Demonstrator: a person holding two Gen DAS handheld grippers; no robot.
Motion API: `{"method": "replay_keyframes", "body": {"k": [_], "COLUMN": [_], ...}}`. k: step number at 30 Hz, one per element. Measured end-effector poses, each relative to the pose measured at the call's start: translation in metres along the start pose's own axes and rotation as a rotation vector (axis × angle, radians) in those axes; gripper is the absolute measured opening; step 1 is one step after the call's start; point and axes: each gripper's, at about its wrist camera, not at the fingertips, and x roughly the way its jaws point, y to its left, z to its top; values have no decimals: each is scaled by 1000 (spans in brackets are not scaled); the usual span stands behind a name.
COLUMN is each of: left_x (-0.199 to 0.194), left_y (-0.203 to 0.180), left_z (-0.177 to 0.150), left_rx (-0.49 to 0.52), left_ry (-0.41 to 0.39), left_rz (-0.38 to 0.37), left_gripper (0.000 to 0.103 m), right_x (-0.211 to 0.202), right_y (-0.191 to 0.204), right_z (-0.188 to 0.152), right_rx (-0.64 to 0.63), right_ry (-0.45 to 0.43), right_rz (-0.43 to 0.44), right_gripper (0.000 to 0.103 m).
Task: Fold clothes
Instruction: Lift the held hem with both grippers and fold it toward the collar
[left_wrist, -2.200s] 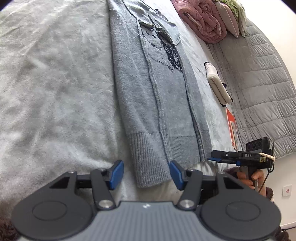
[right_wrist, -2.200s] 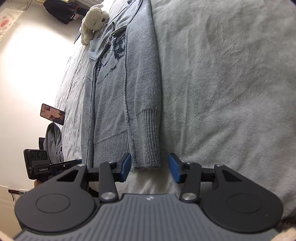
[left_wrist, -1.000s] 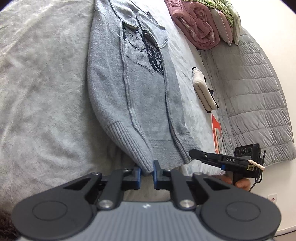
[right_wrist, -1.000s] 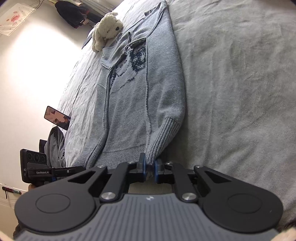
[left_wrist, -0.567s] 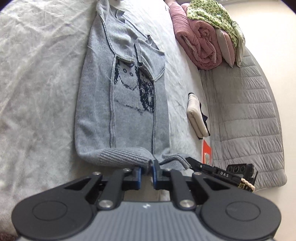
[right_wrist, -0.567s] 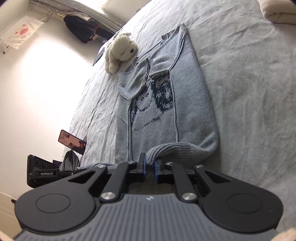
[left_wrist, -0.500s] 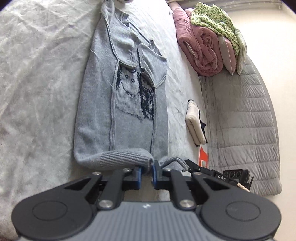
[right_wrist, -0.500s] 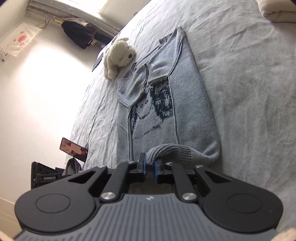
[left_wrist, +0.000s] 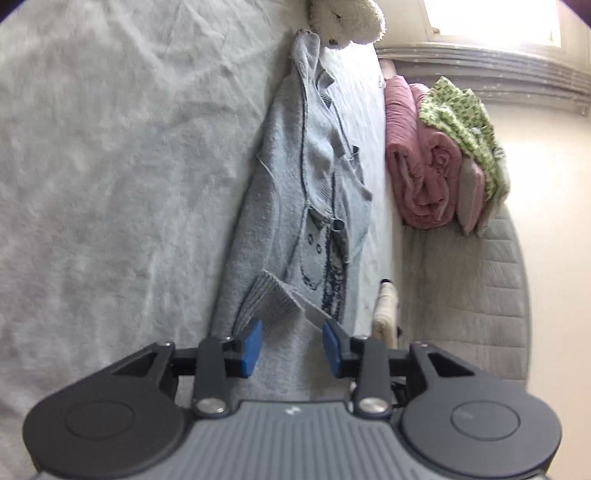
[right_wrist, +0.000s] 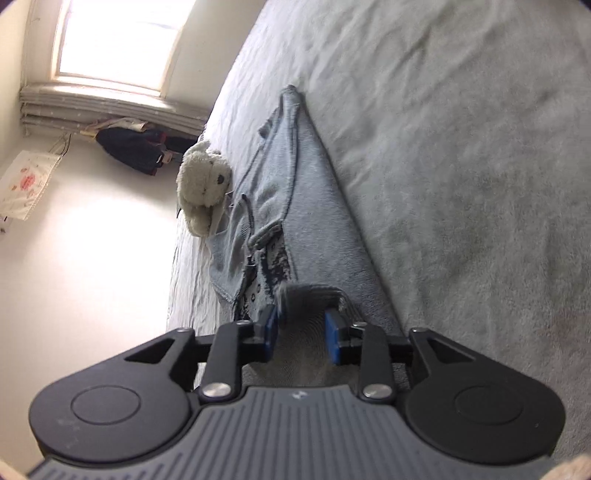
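While both grippers open, sweater (left_wrist: 295, 206) hem drops.

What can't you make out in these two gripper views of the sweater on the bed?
- Sweater: near end hidden under the left gripper; under the right gripper in the right view.
- Ribbed hem: motion-blurred in the right view; contact with the fingers unclear.
- Cream item by the bed edge: mostly hidden, left view.

Sweater (left_wrist: 295, 206) is a soft grey-blue knit with a dark navy animal motif on the chest and ribbed grey cuffs. Bed (left_wrist: 110, 184) cover is pale grey and fuzzy. Teddy bear (right_wrist: 203, 184) is cream, rolled blanket (left_wrist: 421, 166) dusty pink, with a green-and-white floral cloth (left_wrist: 465, 122) on top.
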Motion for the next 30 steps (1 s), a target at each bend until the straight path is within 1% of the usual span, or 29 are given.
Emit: {"method": "replay_keyframes", "body": {"k": [1,2,3,5,7,9,12,15,16,17,20,24,26,28,30], "left_x": [-5,-10,-11,-9,-4,3,11,10,10,9,12,18,21,23,23], "left_y": [-9,-16,-18,-20,-22,-25,-23,-17,-17,-17,-18,-21,-23,-24,-24], "left_z": [1,2,4,7,9,8,8,6,5,4,2,-3,-6,-8,-9], "left_rx": [82,132,154,175,209,259,300,304,304,306,320,358,372,382,388], "left_ry": [-29,-72,-99,-116,-117,-103,-82,-79,-78,-77,-71,-55,-49,-46,-48], "left_rz": [-8,9,32,53,88,132,164,168,165,163,168,202,209,214,217], "left_gripper": [43,45,45,45,45,44,42,40,39,39,39,38,31,27,20], "right_x": [-5,-10,-11,-9,-4,7,19,24,23,23,25,29,32,35,36], "right_y": [8,17,21,27,30,31,29,29,30,32,35,32,30,29,30], "right_z": [1,2,4,5,6,2,-4,-7,-8,-9,-12,-13,-13,-14,-16], "right_rx": [-60,-120,-158,-227,-287,-342,-397,-440,-458,-476,-498,-495,-485,-472,-479], "right_ry": [-16,-31,-52,-77,-87,-73,-44,-40,-37,-34,-29,-16,-9,-3,-7], "right_rz": [1,2,-28,-87,-143,-186,-214,-215,-207,-200,-206,-216,-221,-226,-229], "right_gripper": [41,43,43,43,43,43,44,43,39,37,37,37,37,37,32]}}
